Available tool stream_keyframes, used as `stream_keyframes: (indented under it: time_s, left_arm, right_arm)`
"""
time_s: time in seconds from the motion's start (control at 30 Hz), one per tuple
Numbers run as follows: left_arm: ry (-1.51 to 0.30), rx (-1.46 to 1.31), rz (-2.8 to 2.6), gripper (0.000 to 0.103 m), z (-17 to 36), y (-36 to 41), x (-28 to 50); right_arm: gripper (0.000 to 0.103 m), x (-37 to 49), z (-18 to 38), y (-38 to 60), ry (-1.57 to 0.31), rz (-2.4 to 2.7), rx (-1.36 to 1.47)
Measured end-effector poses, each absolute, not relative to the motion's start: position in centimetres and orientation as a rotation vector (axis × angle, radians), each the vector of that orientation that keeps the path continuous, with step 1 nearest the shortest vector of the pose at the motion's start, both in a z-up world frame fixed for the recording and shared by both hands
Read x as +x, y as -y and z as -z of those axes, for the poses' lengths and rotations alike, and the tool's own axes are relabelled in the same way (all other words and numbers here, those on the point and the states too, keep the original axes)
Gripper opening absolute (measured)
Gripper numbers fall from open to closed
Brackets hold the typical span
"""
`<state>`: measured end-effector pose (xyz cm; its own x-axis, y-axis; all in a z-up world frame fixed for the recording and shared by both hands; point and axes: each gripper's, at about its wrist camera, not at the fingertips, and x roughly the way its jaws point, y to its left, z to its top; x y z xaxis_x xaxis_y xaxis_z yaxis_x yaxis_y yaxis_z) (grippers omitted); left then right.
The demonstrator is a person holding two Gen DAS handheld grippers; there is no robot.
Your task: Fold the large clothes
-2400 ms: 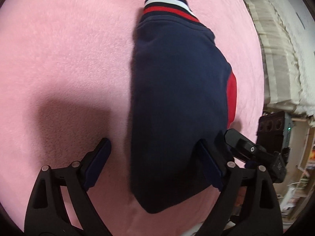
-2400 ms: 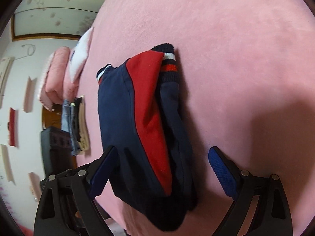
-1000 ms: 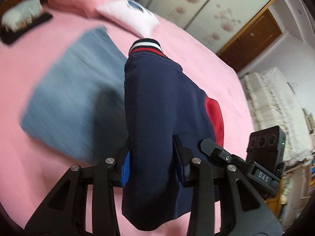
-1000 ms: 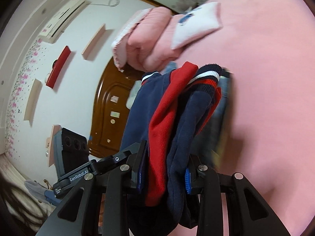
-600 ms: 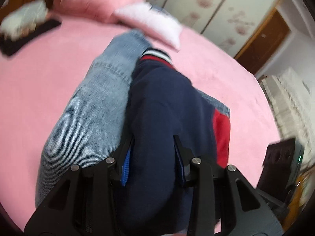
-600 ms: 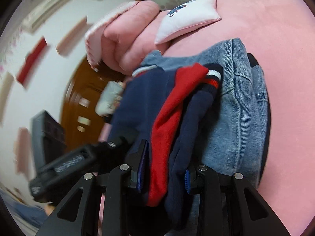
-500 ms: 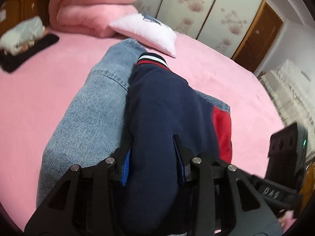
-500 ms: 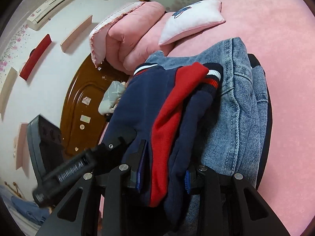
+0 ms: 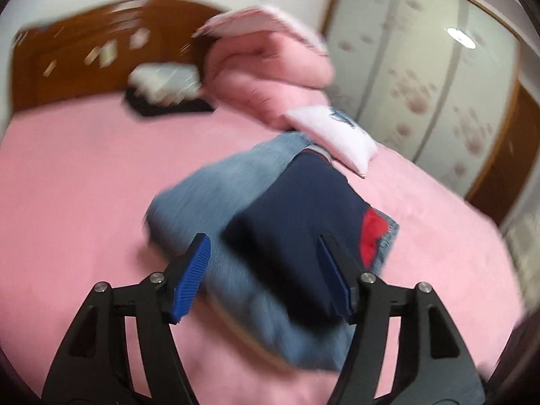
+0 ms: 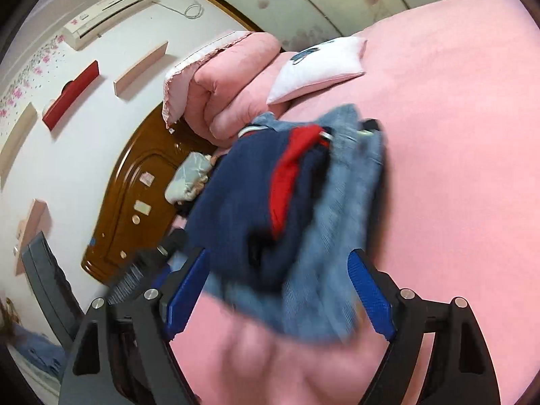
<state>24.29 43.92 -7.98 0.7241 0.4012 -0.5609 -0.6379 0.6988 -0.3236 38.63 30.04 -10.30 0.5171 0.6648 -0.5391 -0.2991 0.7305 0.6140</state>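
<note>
A folded navy and red sweater (image 9: 303, 222) (image 10: 249, 202) lies on top of folded blue jeans (image 9: 216, 195) (image 10: 341, 229) on the pink bed. In the left wrist view my left gripper (image 9: 266, 270) has its jaws opening, its blue pads standing off either side of the sweater's near end without pressing it. My right gripper (image 10: 276, 290) is opening too, its pads wide apart around the near edge of the stack, clear of the cloth. Both views are blurred by motion.
The pink bed cover (image 9: 67, 182) (image 10: 455, 135) spreads all round the stack. Behind it lie a white pillow (image 9: 334, 135) (image 10: 317, 64) and a rolled pink quilt (image 9: 270, 77) (image 10: 219, 84). A wooden headboard (image 9: 67, 64) (image 10: 131, 195) stands at the bed's end, with a dark and pale bundle (image 9: 165, 91) before it.
Both grippers have let go of the sweater and pulled back from it. It now rests on the jeans instead of being pinched between the pads.
</note>
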Motion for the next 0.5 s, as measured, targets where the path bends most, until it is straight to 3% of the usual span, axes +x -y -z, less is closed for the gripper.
stream_keyframes:
  time_s: [0.13,0.33,0.4,0.5]
  left_arm:
    - [-0.542,-0.653,-0.57,0.062,7.6,-39.5,19.9]
    - [-0.694,-0.486,-0.516,0.062,6.8,-29.6,14.4]
    - [-0.732,-0.451,-0.51,0.062,5.9,-25.8,11.7]
    - [-0.791,-0.383,-0.437,0.062,4.1,-19.2,7.0]
  right_arm:
    - [0.089,28.9,8.5,-22.9,-0.877,-0.554,0.388]
    - [0.093,14.3,7.2,-7.9,-0.964,-0.422,0.312]
    - [0.102,10.0,6.5,-2.9,-0.987,-0.363,0.288]
    - [0.103,2.8,4.3,4.4,-1.011,-0.262,0.248]
